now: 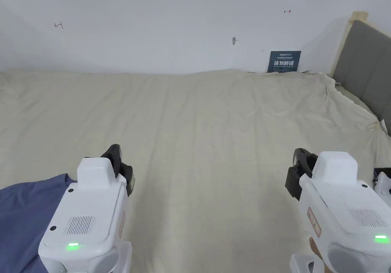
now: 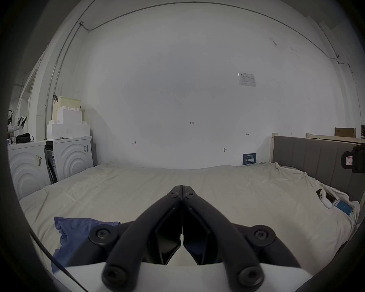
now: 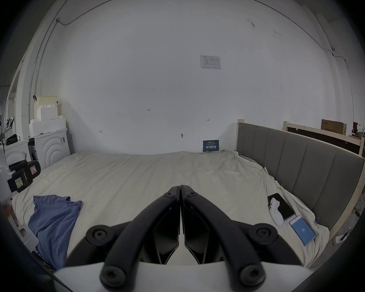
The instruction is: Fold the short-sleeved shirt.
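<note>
Both jaws pressed together, empty: left gripper (image 2: 182, 188) above the crumpled blue shirt (image 3: 51, 218), right gripper (image 3: 180, 187) well right of it. Wall marking reads "1.23".

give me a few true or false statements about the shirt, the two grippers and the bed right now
1. The blue shirt lies crumpled on the bed sheet. True.
2. The left gripper is shut on the shirt. False: its jaws are closed on nothing, above the sheet.
3. The right gripper has its jaws wide open. False: they are shut together.
4. A phone lies on the bed near the grey headboard. True.
5. The shirt is neatly folded. False: it is bunched and unfolded.
</note>
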